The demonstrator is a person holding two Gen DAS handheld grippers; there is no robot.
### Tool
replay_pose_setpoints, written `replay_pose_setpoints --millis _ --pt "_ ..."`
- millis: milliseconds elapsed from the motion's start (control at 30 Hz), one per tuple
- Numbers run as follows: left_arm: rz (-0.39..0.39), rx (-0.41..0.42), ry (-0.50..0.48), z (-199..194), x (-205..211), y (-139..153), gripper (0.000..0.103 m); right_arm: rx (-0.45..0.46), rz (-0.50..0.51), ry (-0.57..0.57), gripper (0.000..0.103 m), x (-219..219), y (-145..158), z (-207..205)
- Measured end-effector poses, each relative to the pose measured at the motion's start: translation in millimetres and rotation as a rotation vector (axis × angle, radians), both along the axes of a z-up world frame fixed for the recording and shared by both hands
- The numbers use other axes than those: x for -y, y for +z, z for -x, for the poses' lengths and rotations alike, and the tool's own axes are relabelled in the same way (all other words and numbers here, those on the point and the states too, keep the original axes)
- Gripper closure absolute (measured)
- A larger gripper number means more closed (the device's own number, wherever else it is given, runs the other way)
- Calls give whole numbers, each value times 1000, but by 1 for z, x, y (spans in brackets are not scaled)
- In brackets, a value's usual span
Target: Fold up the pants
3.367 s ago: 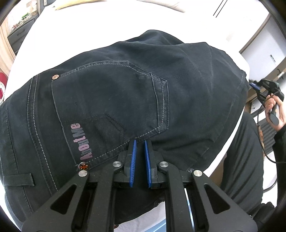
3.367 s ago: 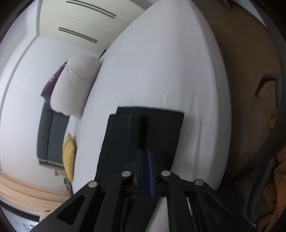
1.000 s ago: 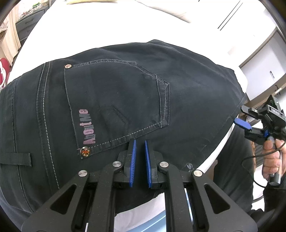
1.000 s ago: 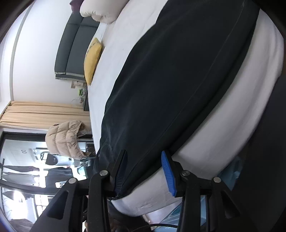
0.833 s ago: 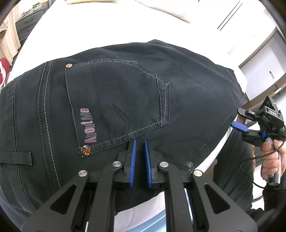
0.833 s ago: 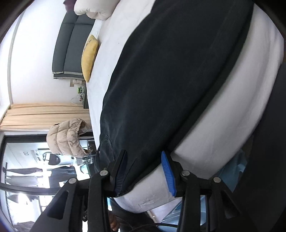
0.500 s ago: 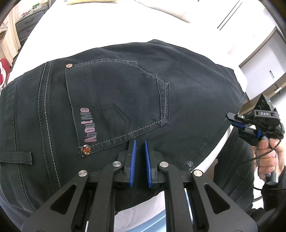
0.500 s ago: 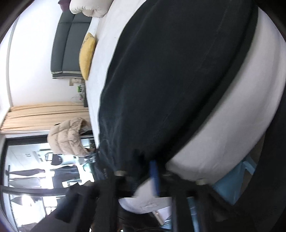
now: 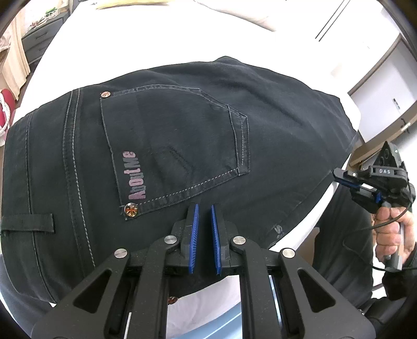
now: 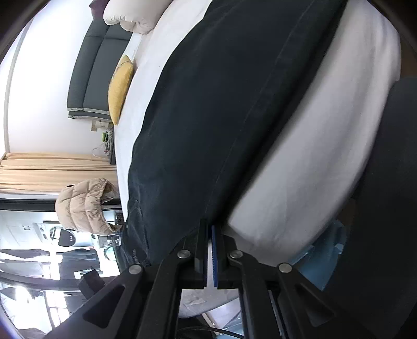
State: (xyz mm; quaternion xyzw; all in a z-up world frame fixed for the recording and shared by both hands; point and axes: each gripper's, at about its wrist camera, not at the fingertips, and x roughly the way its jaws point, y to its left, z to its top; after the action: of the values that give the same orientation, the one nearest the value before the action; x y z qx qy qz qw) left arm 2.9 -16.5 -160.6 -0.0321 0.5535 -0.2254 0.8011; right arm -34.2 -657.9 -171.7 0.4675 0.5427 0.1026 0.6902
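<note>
Black jeans [image 9: 182, 125] lie flat on a white bed [image 9: 161, 39], back pocket with pink lettering facing up. My left gripper [image 9: 204, 208] is shut on the near edge of the jeans below the pocket. In the right wrist view the jeans [image 10: 221, 109] run along the bed's edge. My right gripper [image 10: 209, 226] is shut on the jeans' near side seam. It also shows in the left wrist view [image 9: 346, 182], at the jeans' right edge.
White mattress [image 10: 325, 135] drops off right beside the jeans. A yellow cushion [image 10: 120, 86] and a white pillow [image 10: 133, 15] lie at the far end of the bed. A beige puffer jacket [image 10: 83, 206] hangs beyond the bed. A cabinet [image 9: 385, 86] stands at the right.
My right gripper moved onto the edge of the jeans and went from open to shut on the side seam. My left gripper stayed shut on the jeans.
</note>
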Motion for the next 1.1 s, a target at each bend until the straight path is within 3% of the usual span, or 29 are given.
replay_pose_setpoints --millis 333,433,533,600,700,867,933,1000,1033,1067,1100 --pt "15 -1 10 2 -10 -1 93 -19 -45 -9 100 1 -9 5" --pt "5 -13 21 0 -12 5 93 -3 108 58 92 1 21 -2" --pt "-7 18 21 -3 -7 24 93 103 208 105 92 2 63 -17" --pt "22 48 11 -10 -3 37 93 205 178 150 92 -5 86 -43" --pt "43 68 1 -36 12 43 93 250 65 268 92 -39 91 -92" --pt "51 59 -1 -79 40 25 93 165 -119 452 92 -122 52 -180" --pt "3 28 1 -89 47 6 93 119 -172 511 92 -154 27 -203" --pt "1 5 6 -91 46 -8 93 85 -130 518 93 -174 -5 -223" --pt "22 4 12 -91 42 -9 93 68 -96 518 103 -176 -15 -228" --pt "31 -2 15 -91 39 -10 93 48 -94 492 103 -171 -33 -236" --pt "39 -7 15 -92 36 -11 93 48 -161 468 103 -164 -42 -239"
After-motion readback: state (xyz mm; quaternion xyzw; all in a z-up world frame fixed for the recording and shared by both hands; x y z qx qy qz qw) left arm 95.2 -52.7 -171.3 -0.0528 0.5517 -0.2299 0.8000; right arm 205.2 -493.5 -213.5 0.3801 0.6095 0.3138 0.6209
